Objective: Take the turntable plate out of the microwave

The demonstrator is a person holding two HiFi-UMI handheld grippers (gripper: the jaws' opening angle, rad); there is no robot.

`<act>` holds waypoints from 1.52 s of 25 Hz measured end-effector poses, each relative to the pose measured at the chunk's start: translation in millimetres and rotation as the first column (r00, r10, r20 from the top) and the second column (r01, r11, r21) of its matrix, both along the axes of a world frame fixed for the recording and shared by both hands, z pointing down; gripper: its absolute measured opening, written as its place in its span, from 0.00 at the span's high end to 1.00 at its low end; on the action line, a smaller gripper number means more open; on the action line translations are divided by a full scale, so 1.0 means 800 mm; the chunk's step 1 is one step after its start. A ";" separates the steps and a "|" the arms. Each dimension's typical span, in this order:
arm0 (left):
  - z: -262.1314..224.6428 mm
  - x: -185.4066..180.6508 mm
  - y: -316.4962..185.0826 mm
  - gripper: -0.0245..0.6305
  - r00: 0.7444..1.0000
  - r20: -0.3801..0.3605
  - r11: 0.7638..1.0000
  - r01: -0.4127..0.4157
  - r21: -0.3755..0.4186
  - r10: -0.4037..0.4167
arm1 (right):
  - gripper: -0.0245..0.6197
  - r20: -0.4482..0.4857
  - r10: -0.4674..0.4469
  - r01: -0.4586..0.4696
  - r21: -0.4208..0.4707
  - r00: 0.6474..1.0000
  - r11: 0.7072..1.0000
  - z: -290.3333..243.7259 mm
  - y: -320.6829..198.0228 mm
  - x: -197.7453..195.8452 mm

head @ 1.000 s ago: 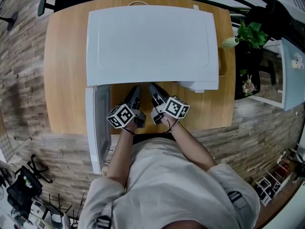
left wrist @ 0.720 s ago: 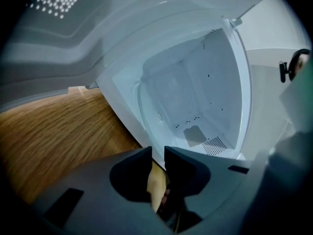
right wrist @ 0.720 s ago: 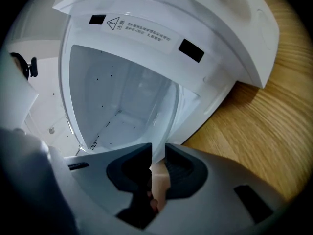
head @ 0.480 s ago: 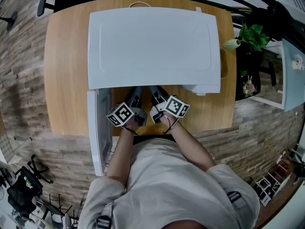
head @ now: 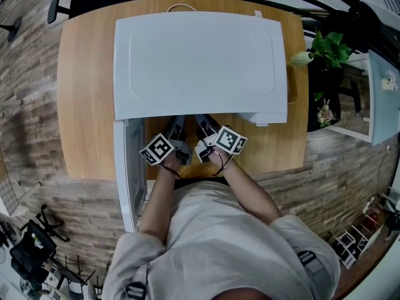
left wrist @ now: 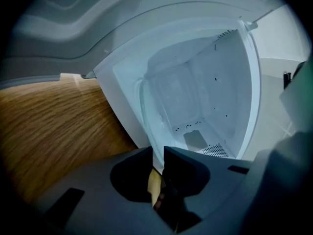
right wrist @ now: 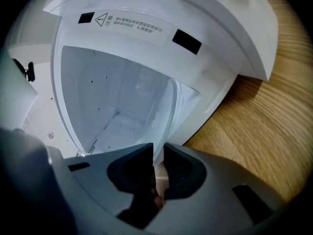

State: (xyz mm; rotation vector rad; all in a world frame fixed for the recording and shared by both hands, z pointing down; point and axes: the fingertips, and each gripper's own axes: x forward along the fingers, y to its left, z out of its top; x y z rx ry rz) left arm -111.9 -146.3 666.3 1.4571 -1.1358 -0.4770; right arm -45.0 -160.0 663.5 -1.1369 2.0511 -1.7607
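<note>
Left tongs (left wrist: 156, 152) closing on turntable plate (left wrist: 148, 126) rim, microwave (left wrist: 205, 87) interior behind

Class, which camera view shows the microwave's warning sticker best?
The right gripper view: the sticker faces it on the frame edging the opening. The head view sees only the microwave's top; the left gripper view doesn't show it.

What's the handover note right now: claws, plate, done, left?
Left claw: jaws closing, pinching the rim of the clear turntable plate.
Right claw: same, jaws closing with the rim between them.
Microwave sits on the wooden table, door swung open; both claws are at the opening.
Done: door open, plate gripped by both claws.
Left: draw the plate clear of the cavity, probably slowly, and set it down. How far out it is can't be told.
</note>
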 end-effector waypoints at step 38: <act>0.007 -0.018 0.016 0.82 0.999 0.049 1.000 0.007 -0.023 -0.006 | 0.83 -0.126 -0.032 0.033 0.012 0.992 0.999 0.008 0.005 0.043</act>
